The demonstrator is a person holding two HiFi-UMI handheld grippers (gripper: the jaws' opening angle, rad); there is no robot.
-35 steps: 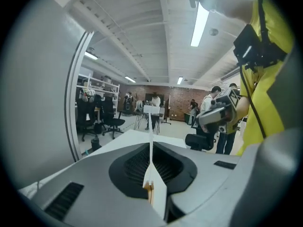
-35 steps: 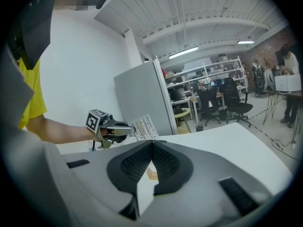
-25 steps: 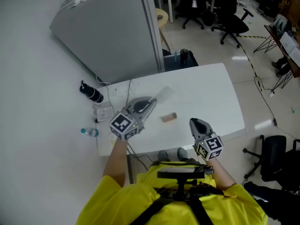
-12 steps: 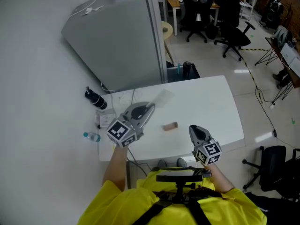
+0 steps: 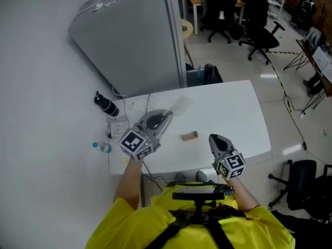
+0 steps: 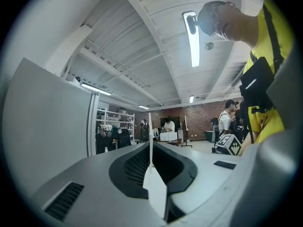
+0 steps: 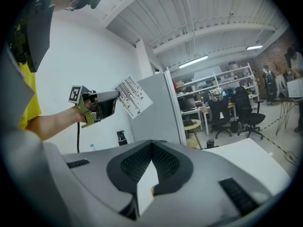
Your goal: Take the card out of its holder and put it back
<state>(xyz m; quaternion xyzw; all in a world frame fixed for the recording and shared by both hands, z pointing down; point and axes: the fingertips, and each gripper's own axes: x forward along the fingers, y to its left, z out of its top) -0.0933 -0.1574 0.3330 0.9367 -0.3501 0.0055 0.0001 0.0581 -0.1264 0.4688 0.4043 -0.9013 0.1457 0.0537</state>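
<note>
The card (image 5: 181,105) is out of its holder (image 5: 189,136). It is clamped in the left gripper (image 5: 167,115), whose jaws are closed flat on it. In the left gripper view the card shows edge-on as a thin vertical line running up the centre between the jaws. In the right gripper view its printed face shows, tilted, projecting past the jaw tips.

Left hand pose: the forearm is extended and the gripper is held level above the table (image 5: 233,108), pointing toward the far side.

Right hand pose: the right gripper (image 5: 213,138) is over the near part of the table and angled slightly downward. Its jaws are together with nothing between them.

The holder, a small tan block, rests on the table between the two grippers, clear of both and apart from the card.

Count:
- card: one
- holder: one
- grippers: two
- bottles: two, both by the table's left edge: a black one (image 5: 106,105) and a small clear one (image 5: 100,147)

A grey partition (image 5: 135,40) stands behind the table.
</note>
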